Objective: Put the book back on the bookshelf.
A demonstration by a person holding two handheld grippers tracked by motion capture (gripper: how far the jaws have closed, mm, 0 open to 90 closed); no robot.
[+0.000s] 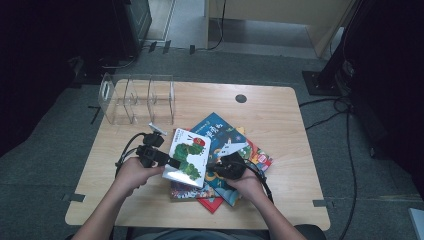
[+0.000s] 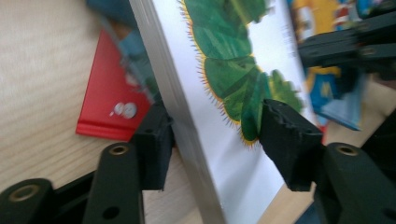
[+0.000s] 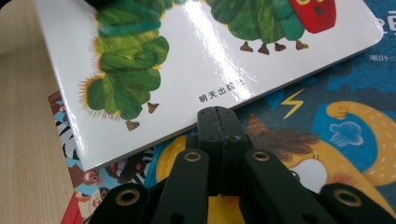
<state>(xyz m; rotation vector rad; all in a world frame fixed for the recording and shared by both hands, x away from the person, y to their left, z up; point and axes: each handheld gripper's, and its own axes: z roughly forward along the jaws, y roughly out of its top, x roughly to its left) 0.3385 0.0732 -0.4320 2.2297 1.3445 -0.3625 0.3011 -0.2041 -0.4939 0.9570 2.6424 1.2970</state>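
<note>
Caterpillar book (image 1: 189, 156) is lying on top of a fanned pile of picture books (image 1: 235, 150) at the near centre of the wooden table (image 1: 280, 115); its left edge is lifted off the pile.

Left gripper (image 1: 170, 162) is straddling that left edge. In the left gripper view one jaw is sitting under the board, the other is pressing on the cover beside the green caterpillar body, so the jaws are gripping the caterpillar book (image 2: 219, 93) by its edge.

Right gripper (image 1: 216, 170) is sitting at the book's near right corner. In the right gripper view its jaws are pressed together with nothing between them, the tip (image 3: 218, 116) resting just at the book's lower edge (image 3: 196, 70), over the blue book beneath.

Key relation: the book's long axis is running near-to-far, tilted slightly right. The empty clear rack (image 1: 137, 97) is standing to the far left, nearer the left hand.

Judgement: the left gripper looks better placed to carry it there; the book would need turning upright, spine aligned with a slot.
</note>
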